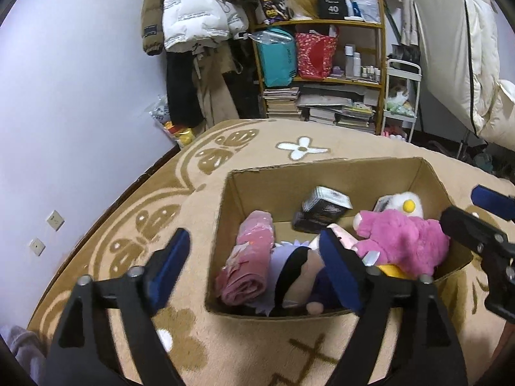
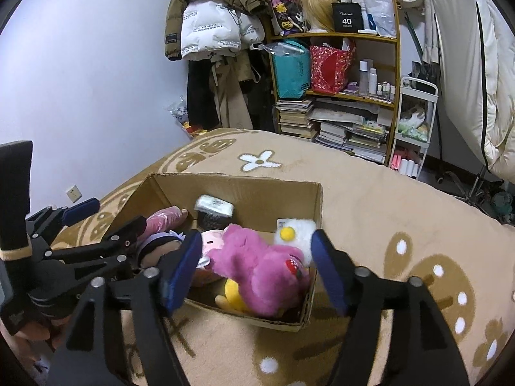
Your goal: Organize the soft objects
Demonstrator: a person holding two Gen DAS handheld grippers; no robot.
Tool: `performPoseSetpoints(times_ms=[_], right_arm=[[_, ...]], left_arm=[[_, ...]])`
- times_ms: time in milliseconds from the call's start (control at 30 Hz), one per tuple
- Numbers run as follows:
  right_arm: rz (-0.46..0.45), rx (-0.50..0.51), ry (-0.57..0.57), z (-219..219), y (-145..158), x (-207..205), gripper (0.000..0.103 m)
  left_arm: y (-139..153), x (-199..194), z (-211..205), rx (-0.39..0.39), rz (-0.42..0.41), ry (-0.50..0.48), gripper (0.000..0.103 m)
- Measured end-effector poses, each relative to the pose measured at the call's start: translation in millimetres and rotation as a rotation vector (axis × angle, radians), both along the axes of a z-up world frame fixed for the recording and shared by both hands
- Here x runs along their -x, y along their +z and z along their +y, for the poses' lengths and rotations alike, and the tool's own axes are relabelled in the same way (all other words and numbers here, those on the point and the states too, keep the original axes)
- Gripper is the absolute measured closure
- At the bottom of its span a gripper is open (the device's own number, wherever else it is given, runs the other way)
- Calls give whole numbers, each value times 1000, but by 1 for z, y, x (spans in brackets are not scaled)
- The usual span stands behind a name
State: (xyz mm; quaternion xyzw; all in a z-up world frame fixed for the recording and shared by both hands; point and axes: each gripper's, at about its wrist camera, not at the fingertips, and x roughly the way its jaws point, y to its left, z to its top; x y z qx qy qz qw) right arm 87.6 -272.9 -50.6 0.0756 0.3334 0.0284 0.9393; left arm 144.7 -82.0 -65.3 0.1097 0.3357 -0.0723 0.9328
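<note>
Bedroom rug (image 1: 225,347) | cardboard box (image 1: 322,173) corrals plush toys (image 2: 257,270), probably to keep them together | left gripper (image 1: 257,251), right gripper (image 2: 257,257): fingers wide, holding nothing

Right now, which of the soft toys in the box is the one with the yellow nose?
The white plush toy in the box's far right corner. The pink plush toy lying against it is fluffy magenta, and the doll beside that has dark hair.

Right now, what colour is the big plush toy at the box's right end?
Pink-magenta, fluffy plush toy, lying in the cardboard box. Shows best in the right wrist view.
</note>
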Motion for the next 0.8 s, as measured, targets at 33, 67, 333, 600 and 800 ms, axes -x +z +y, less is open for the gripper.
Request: performPoseSetpoints(times_ms=[33, 67, 333, 600, 800], right_arm=[[2, -1, -1, 1, 1, 1, 23], [3, 0, -5, 1, 2, 3, 21], [-22, 8, -31, 0, 19, 24, 0], [-65, 12, -45, 2, 44, 54, 0], [-96, 31, -46, 6, 65, 81, 0]], left_arm=[[2, 1, 2, 2, -2, 8, 10], [4, 3, 4, 5, -7, 16, 7], [26, 24, 15, 38, -21, 36, 1], [60, 61, 35, 36, -75, 89, 1], [85, 94, 52, 52, -109, 106, 1]])
